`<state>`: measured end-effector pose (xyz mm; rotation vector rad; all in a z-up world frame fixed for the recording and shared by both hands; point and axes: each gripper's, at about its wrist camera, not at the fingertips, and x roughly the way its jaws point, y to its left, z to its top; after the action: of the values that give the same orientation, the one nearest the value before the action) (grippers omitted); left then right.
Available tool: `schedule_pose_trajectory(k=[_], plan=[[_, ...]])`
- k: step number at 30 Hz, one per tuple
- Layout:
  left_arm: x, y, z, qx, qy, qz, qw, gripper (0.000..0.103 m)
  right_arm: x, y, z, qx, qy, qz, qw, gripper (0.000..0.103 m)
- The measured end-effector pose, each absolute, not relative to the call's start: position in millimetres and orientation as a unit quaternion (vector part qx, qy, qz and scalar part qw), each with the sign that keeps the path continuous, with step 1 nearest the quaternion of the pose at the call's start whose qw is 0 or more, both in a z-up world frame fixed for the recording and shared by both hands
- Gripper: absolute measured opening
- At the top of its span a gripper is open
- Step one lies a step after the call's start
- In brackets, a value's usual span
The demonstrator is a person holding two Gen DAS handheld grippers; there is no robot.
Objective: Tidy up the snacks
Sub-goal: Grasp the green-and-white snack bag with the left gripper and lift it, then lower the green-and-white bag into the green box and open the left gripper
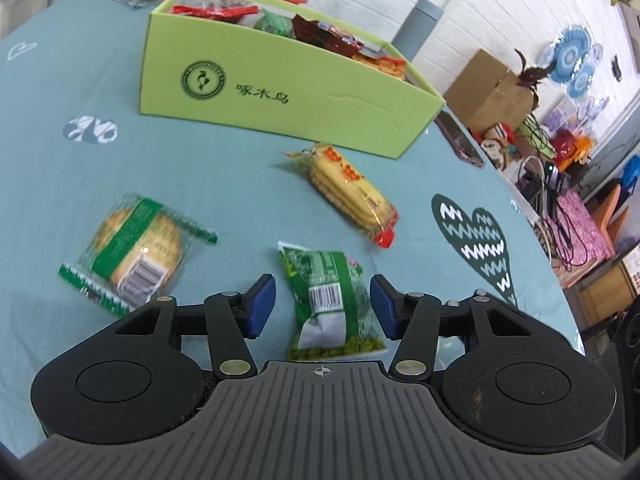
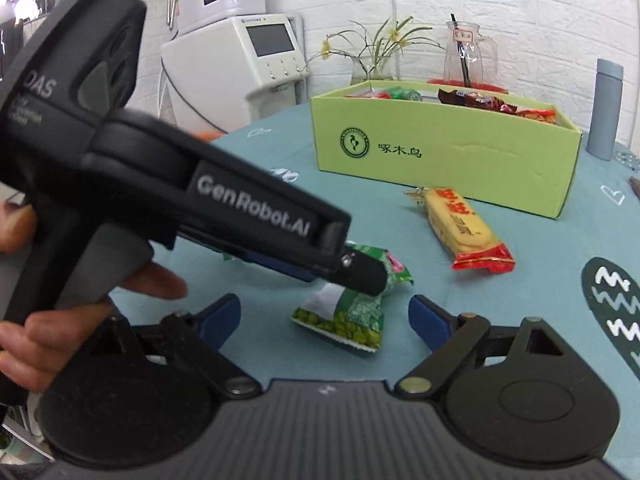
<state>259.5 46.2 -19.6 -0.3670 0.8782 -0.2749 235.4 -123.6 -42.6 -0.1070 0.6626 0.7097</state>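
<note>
- Left gripper (image 1: 322, 306): we see its jaws spread wide, one blue pad on each side of the green pea packet (image 1: 334, 304) — neither pad touching the wrapper.
- The pea packet lies flat on the teal tablecloth (image 1: 200, 168), lengthwise between the left jaws, barcode up.
- Ahead of the left jaws and slightly right: a yellow cracker packet (image 1: 348, 190) with a red end, lying diagonal on the cloth.
- Left of the left jaws: a round biscuit packet (image 1: 134, 250) in green-striped wrap, apart from the others.
- Farther ahead of the jaws sits the green box (image 1: 280, 92), open-topped, with several wrapped snacks inside.
- Right gripper (image 2: 325, 322): jaws spread, nothing between the pads. We see the same pea packet (image 2: 348, 312) on the cloth just beyond them.
- From the right wrist view the left gripper's body (image 2: 160, 184) crosses from the left, its tip over the pea packet; a hand (image 2: 60, 320) holds its grip.
- Behind the box: a grey bottle (image 2: 608, 108) and a glass jug (image 2: 466, 54).
</note>
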Motion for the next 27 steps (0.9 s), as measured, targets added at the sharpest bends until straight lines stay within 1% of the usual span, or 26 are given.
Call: schedule_pose_trajectory(k=[1,3,4,6,7,8,10,15,20,23,25,27], plan=[[262,45,-20,-0.172,0.422,-0.137,0.879,0.034,239,-122,-44,-0.049,0.321,0.338,0.883,0.088],[264,42,-24,-0.170,0.429,-0.146,0.875,0.032,243,-120,-47,-0.053,0.326,0.332,0.883,0.079],[264,40,-27,-0.168,0.432,-0.153,0.873,0.028,245,-119,-49,-0.057,0.329,0.329,0.883,0.075],[262,42,-30,-0.177,0.426,-0.164,0.872,0.017,245,-118,-50,-0.068,0.321,0.326,0.887,0.064],[262,43,-29,-0.184,0.426,-0.163,0.871,0.013,245,-118,-49,-0.069,0.323,0.326,0.886,0.063],[262,45,-27,-0.190,0.423,-0.166,0.871,0.007,246,-118,-47,-0.069,0.325,0.327,0.885,0.060],[264,49,-19,-0.197,0.414,-0.164,0.873,0.005,248,-119,-41,-0.068,0.322,0.335,0.883,0.055],[283,58,16,-0.206,0.378,-0.165,0.887,0.006,260,-117,-12,-0.079,0.280,0.343,0.893,0.055],[337,60,59,-0.186,0.342,-0.156,0.907,0.005,307,-106,18,-0.107,0.235,0.345,0.902,0.056],[378,64,76,-0.186,0.321,-0.150,0.916,0.010,347,-99,34,-0.120,0.211,0.342,0.908,0.059],[404,68,76,-0.201,0.317,-0.140,0.916,0.014,377,-92,41,-0.121,0.204,0.338,0.911,0.061],[429,74,69,-0.209,0.321,-0.124,0.915,0.014,407,-85,41,-0.117,0.213,0.344,0.907,0.062]])
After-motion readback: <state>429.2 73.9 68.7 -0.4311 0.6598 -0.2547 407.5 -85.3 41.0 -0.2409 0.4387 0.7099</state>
